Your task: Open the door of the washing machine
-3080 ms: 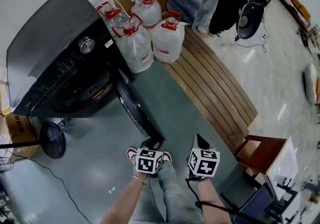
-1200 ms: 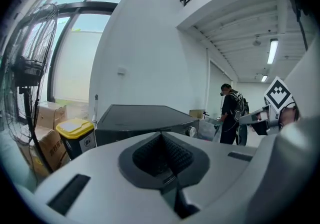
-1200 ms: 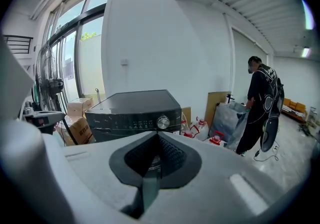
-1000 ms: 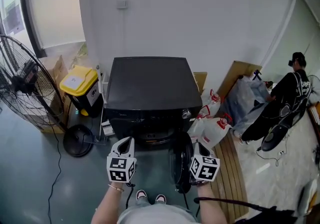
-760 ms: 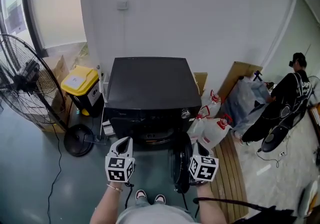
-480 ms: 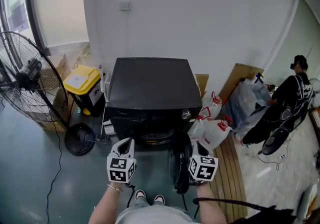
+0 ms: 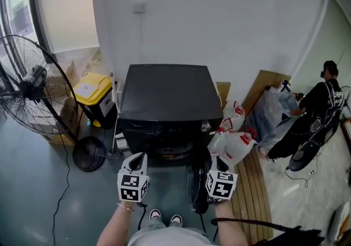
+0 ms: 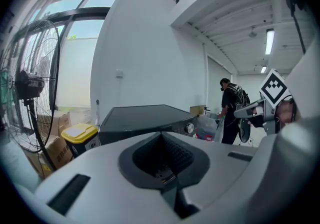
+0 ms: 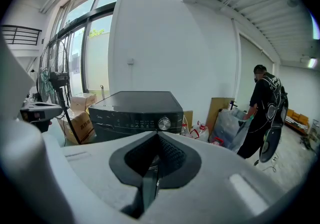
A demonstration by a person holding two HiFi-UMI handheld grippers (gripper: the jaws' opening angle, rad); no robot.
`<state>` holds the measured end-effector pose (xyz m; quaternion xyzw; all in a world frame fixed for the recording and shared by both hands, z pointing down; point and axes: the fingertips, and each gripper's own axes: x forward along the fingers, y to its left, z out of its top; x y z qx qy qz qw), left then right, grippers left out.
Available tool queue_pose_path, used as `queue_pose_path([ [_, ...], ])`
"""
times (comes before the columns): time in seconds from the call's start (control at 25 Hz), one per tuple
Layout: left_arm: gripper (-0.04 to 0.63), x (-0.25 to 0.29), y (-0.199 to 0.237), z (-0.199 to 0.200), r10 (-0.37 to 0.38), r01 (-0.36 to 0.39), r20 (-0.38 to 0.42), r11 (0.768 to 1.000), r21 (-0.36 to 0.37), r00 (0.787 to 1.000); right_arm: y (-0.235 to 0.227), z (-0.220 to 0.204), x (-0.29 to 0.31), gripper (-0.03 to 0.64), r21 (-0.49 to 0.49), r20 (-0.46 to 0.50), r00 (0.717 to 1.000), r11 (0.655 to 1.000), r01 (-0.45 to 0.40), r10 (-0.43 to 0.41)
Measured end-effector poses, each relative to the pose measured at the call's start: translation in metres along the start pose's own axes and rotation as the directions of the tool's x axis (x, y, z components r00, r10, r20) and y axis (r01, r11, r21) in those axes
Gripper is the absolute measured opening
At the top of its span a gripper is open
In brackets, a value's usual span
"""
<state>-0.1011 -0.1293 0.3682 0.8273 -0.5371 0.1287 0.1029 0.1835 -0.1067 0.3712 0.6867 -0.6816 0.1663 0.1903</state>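
Overhead, the washing machine (image 7: 163, 94) sits at twelve o'clock. Its door (image 7: 198, 184) is already swung out towards six, just beside the right gripper (image 7: 218, 162). The left gripper (image 8: 167, 190) view shows jaws together, empty. The right gripper view shows the same. A careless sideways nudge from the right could likely knock the door shut.

Head view is taken from overhead, angled steeply down and forward. Both gripper views are set low, close behind their own jaws, faced roughly level. The washing machine (image 7: 163, 94) is shared by all three, seen near.
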Motion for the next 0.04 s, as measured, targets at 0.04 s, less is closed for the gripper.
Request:
queue_pose_path([
  [0.04,0.005,-0.0005,0.0000,0.0000,0.001,-0.001,-0.001,1.000,0.000,1.000,-0.0005,-0.0002,-0.0001,0.005,-0.003,-0.001,1.000,1.000,0.006,-0.006],
])
